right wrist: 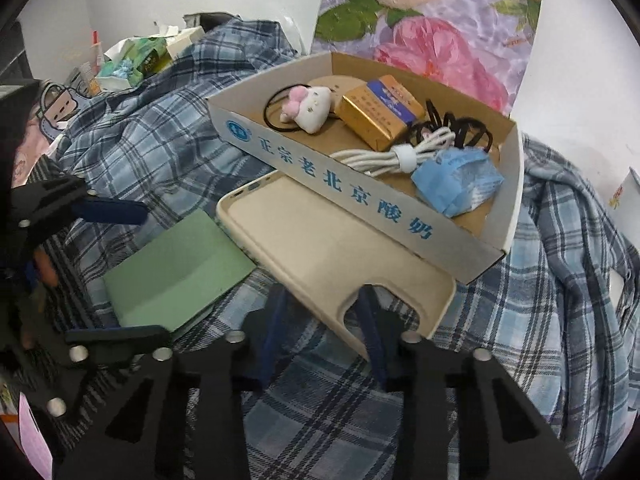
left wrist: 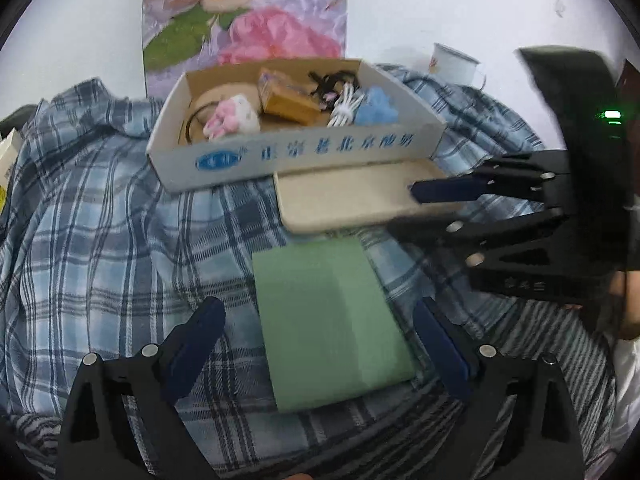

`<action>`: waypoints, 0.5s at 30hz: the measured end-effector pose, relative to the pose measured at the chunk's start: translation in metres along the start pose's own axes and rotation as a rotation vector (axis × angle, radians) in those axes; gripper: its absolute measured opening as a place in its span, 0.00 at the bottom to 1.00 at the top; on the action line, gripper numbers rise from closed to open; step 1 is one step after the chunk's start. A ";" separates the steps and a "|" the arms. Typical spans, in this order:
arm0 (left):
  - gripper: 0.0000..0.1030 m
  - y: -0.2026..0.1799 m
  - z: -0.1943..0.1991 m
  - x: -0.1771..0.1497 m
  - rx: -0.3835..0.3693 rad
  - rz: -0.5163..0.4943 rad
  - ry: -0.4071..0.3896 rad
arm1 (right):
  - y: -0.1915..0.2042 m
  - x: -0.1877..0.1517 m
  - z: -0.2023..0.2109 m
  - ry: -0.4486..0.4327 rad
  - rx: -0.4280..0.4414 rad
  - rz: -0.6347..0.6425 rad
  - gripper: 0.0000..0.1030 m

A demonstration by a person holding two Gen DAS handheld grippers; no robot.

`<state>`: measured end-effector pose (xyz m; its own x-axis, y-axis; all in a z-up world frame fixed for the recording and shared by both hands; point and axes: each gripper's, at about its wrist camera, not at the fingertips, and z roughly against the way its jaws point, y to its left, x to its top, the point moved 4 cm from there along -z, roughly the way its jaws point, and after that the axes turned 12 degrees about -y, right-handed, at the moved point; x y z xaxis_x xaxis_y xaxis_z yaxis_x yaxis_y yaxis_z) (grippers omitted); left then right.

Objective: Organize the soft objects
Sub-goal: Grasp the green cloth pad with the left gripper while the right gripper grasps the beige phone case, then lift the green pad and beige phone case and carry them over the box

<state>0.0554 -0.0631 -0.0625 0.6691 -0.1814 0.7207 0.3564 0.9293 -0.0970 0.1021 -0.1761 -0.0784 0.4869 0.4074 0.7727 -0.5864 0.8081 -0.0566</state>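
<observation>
A flat green pad (left wrist: 332, 320) lies on the blue plaid shirt (left wrist: 100, 240). My left gripper (left wrist: 318, 308) stands open, one finger on each side of the pad, touching nothing. A beige phone case (right wrist: 320, 248) leans against the front of a cardboard tray (right wrist: 340, 188). My right gripper (right wrist: 322, 300) is shut on the case's near end, by the camera cutout; in the left wrist view the right gripper (left wrist: 406, 210) comes in from the right. The tray holds a pink-and-white plush hair tie (right wrist: 308, 108), a gold box (right wrist: 380, 112), a white cable (right wrist: 400, 152) and a blue wrapper (right wrist: 456, 184).
A floral poster (left wrist: 248, 20) hangs on the white wall behind the tray. An enamel mug (left wrist: 452, 64) stands at the back right. Tissue packs and boxes (right wrist: 136, 60) pile up at the far left. The plaid shirt bunches into folds all around.
</observation>
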 end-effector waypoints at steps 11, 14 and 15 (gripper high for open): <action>0.72 -0.004 -0.007 -0.005 0.050 -0.057 0.024 | 0.022 0.006 0.017 -0.063 0.062 0.053 0.16; 0.70 -0.002 -0.005 -0.005 0.045 -0.053 0.021 | 0.030 0.007 0.023 -0.076 0.081 0.065 0.12; 0.70 -0.001 -0.004 -0.004 0.038 -0.048 0.022 | 0.033 0.008 0.025 -0.080 0.083 0.071 0.11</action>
<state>0.0549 -0.0649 -0.0684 0.6665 -0.2324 0.7083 0.3632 0.9310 -0.0362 0.0701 -0.1572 -0.0583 0.3908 0.4240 0.8170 -0.6705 0.7393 -0.0630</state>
